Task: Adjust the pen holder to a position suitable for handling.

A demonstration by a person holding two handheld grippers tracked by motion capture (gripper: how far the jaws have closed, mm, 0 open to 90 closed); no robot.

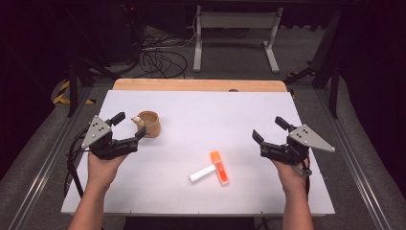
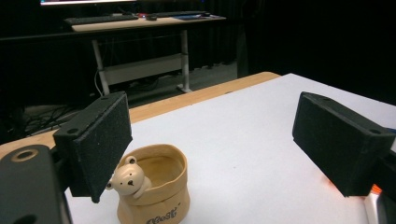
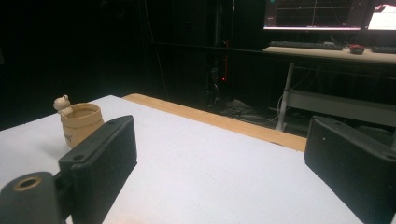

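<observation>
Both tools are hovering released: left tool (image 1: 128, 125) nearing the bear cup (image 1: 149, 123), right tool (image 1: 268, 130) idling. Next is likely closing around the cup, squarely.

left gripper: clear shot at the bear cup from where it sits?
Probably yes. The left gripper is open right beside the bear cup, and nothing lies between them; the orange marker is well off to the side.

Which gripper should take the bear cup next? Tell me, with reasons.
Left, probably. The left gripper stands open right beside the bear cup, while the right gripper, also open, is far across the table.
</observation>
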